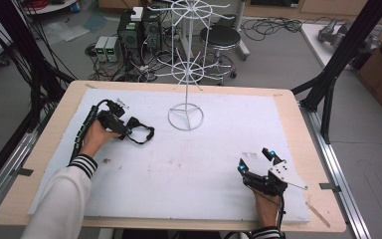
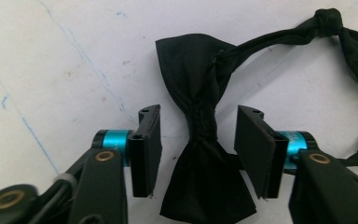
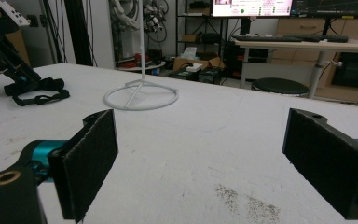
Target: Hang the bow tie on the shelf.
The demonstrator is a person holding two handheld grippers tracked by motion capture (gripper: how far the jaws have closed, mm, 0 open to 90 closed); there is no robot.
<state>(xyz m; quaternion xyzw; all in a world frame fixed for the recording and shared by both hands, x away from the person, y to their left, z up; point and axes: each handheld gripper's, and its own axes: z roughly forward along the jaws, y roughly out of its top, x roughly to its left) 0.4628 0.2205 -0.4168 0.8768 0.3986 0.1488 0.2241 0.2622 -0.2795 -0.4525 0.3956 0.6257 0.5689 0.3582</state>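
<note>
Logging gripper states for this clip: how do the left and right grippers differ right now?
The left gripper has its jaws either side of a black bow tie's pinched middle; the right gripper has bare white table cover between its jaws. The left sits at the table's far left, the right at the near right. Both are open.

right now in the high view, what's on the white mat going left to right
left gripper → black bow tie with its strap → white wire display stand → right gripper
</note>
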